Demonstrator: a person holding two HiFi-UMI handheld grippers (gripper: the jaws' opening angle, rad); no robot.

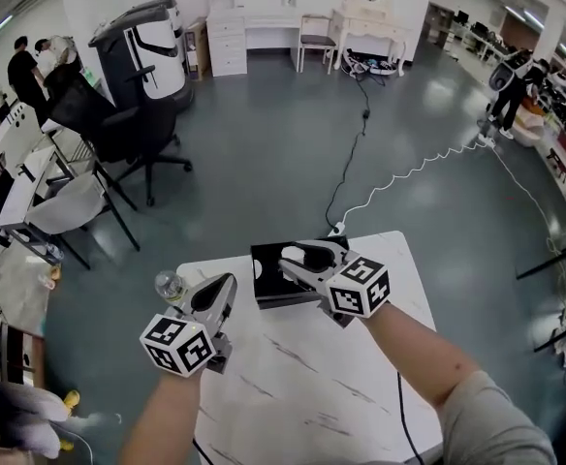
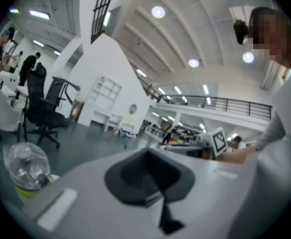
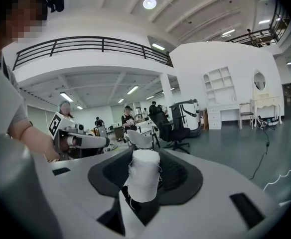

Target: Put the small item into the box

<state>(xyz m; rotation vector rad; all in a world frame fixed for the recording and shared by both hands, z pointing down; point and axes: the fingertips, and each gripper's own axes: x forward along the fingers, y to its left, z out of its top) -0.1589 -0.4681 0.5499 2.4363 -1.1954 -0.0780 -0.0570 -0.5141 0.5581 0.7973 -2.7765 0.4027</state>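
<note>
A black open-topped box (image 1: pixel 267 287) stands at the far side of the white marble table (image 1: pixel 302 376). My right gripper (image 1: pixel 298 257) hovers over the box's right half, shut on a small white fabric roll (image 1: pixel 292 253). In the right gripper view the roll (image 3: pixel 144 176) stands upright between the dark pads (image 3: pixel 180 176), frayed threads hanging from it. My left gripper (image 1: pixel 227 281) is to the left of the box, above the table, its jaws together with nothing in them. Its dark pads (image 2: pixel 135 176) meet along a thin seam.
A clear plastic bottle (image 1: pixel 169 285) (image 2: pixel 27 171) stands at the table's far left corner, beside my left gripper. Beyond the table are black office chairs (image 1: pixel 133 129), a white cable (image 1: pixel 409 177) on the grey floor, and people at desks on the left.
</note>
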